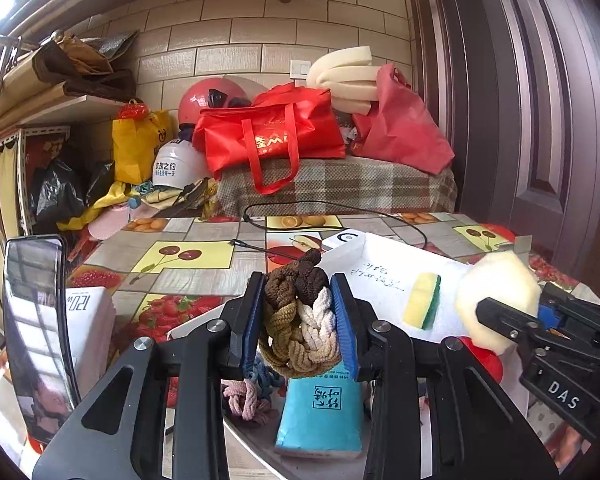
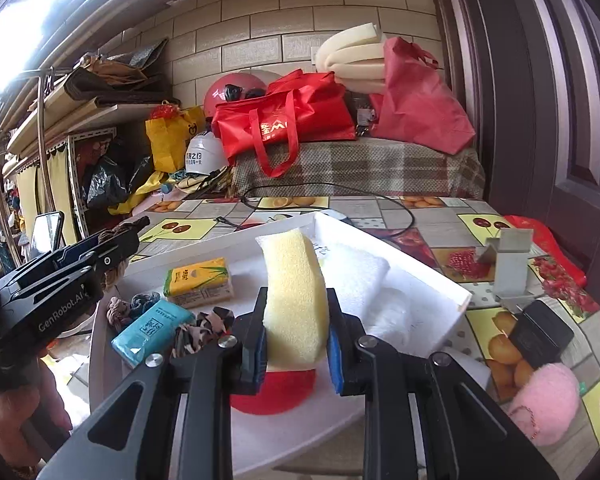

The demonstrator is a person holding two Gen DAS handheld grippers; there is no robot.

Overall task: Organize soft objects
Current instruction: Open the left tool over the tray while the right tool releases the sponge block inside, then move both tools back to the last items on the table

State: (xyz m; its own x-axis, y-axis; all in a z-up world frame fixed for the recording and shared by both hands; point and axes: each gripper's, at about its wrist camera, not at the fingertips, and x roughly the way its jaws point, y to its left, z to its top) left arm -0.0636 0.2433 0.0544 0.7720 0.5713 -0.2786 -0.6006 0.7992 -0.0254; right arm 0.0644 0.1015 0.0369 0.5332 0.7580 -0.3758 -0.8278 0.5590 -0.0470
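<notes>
My left gripper [image 1: 298,320] is shut on a braided brown, tan and white hair tie [image 1: 300,312], held above a blue tissue pack [image 1: 320,416] and pink and blue hair ties [image 1: 246,394]. My right gripper [image 2: 296,340] is shut on a pale yellow sponge [image 2: 296,296], held over the white tray [image 2: 452,286]. In the left wrist view the right gripper [image 1: 512,312] shows at the right with that sponge [image 1: 496,296]. A yellow-green sponge [image 1: 422,300] lies in the tray. In the right wrist view the left gripper [image 2: 120,240] shows at the left.
In the right wrist view the tray area holds a yellow tissue pack [image 2: 198,282], a blue tissue pack [image 2: 150,330], a patterned scrunchie [image 2: 204,328] and a white towel [image 2: 364,276]. A pink plush [image 2: 544,404] and black box [image 2: 540,334] lie at the right. A phone [image 1: 36,336] stands at the left.
</notes>
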